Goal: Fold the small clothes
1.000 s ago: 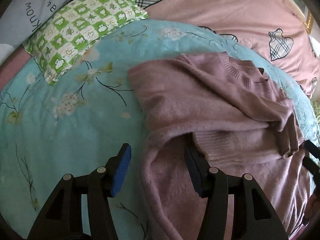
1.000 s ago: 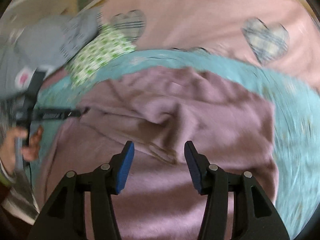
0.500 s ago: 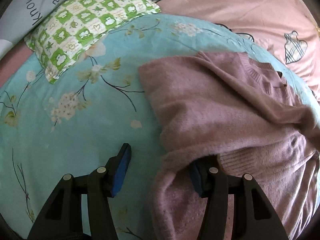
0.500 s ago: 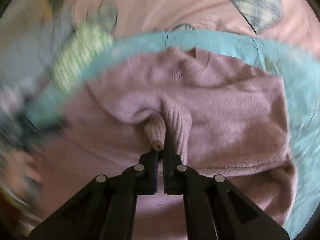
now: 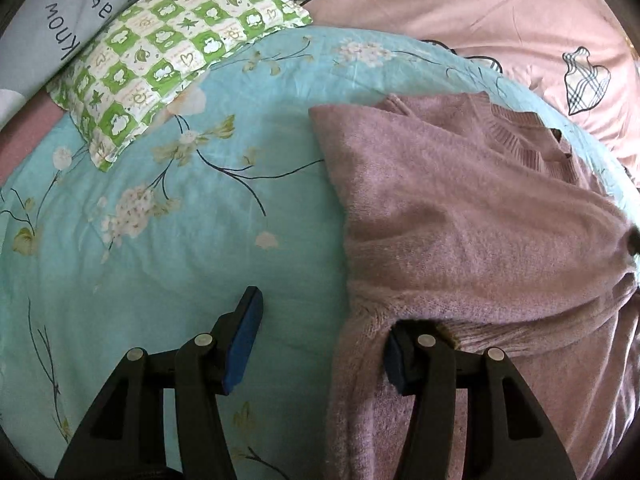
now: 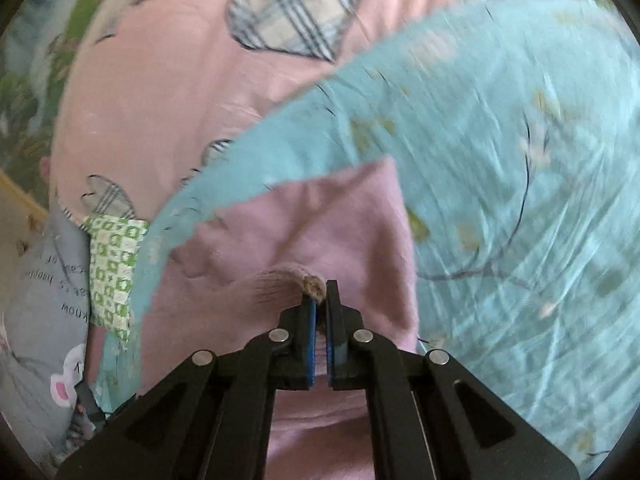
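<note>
Sweater [image 5: 472, 216], mauve knit, lay on the turquoise floral bedspread [image 5: 168, 240], toward the right side of the left wrist view, ribbed collar [image 5: 528, 140] at the far end. One side was folded across the body w/ a straight edge at left. Ribbed cuff [image 6: 290, 280] of a sleeve was pinched in the right tongs [image 6: 320, 300]; jaws clenched on it, blue pads nearly together, frayed cuff tip poking out past the fingertips. Rest of the sleeve trailed left from the cuff over the sweater body. Right wrist view was smeared by motion blur, esp. the bedspread at right.

Left tongs [image 5: 320, 320] were about half spread, gripping nothing. Left finger [image 5: 244, 340] sat over bare bedspread; right finger [image 5: 400, 356] was tucked under a fold of the sweater near a ribbed band, fabric draped over its tip. Knit lay between the jaws, not pinched.

Beyond the sweater: green-and-white checked pillow [image 5: 172, 52] at upper left on the bedspread's edge, grey pillow w/ printed lettering [image 5: 68, 20] behind it. Pink bedding w/ plaid heart patches [image 5: 480, 12] ran across the back and right. In the right wrist view the same pink bedding, checked pillow & grey pillow showed at left.
</note>
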Available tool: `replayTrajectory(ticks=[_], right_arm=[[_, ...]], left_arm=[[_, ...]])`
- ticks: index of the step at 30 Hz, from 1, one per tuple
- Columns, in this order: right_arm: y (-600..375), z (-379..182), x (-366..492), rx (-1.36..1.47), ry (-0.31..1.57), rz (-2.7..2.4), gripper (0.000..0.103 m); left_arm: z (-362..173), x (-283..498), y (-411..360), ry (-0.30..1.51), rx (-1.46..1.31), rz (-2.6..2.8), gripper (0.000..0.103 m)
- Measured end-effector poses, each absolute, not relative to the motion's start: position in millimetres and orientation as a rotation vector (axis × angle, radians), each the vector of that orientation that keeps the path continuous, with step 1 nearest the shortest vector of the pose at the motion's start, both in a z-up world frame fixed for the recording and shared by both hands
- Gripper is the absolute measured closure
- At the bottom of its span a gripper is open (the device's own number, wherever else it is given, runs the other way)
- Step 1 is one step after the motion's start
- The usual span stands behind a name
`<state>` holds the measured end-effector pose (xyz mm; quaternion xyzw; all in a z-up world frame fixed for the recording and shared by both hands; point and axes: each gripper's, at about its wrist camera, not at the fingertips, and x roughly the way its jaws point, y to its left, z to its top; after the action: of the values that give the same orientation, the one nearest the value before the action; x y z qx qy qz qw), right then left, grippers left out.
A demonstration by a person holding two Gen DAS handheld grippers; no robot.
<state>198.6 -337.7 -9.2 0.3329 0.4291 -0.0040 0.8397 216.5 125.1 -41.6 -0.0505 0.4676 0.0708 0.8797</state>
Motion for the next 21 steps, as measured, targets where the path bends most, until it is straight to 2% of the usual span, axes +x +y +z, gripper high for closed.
replayTrajectory(ticks=[2,4,6,8,10,11,13,14,15,21], right_arm=[[-336.7,-20.9,192.4,0.737,0.925,-0.011,0.095],[-335.6,-24.5,183.8,0.756,0.923,-0.009,0.088],[-332.9,-26.1,174.7,0.763,0.92,0.0,0.056],[-327.7,-24.0,167.6,0.756,0.903,0.025,0.049],[-320.1,-23.2,168.5,0.701,0.907,0.02,0.049],[-314.4,-22.9,171.1,0.658,0.92,0.021,0.05],[-306.2,-24.3,178.6,0.594,0.955,0.026,0.066],[-303.1,-25.3,183.6,0.574,0.977,0.033,0.092],[-302.2,-24.8,185.9,0.572,0.981,0.044,0.095],[-316.5,20.3,163.9,0.571,0.834,0.024,0.097]], left_arm=[[-41.6,216.3,125.1,0.975,-0.096,0.144,0.048],[-42.7,216.4,126.3,0.976,-0.094,0.143,0.047],[-43.1,215.5,126.3,0.976,-0.092,0.143,0.047],[-43.4,214.9,123.0,0.975,-0.089,0.149,0.047],[-44.5,214.9,122.5,0.977,-0.086,0.154,0.047],[-44.4,215.3,121.6,0.979,-0.083,0.158,0.047],[-44.2,215.6,122.4,0.979,-0.08,0.157,0.047],[-44.0,215.6,122.8,0.981,-0.082,0.158,0.047],[-43.8,215.9,123.9,0.982,-0.084,0.156,0.047],[-43.5,211.5,130.6,0.979,-0.118,0.155,0.047]])
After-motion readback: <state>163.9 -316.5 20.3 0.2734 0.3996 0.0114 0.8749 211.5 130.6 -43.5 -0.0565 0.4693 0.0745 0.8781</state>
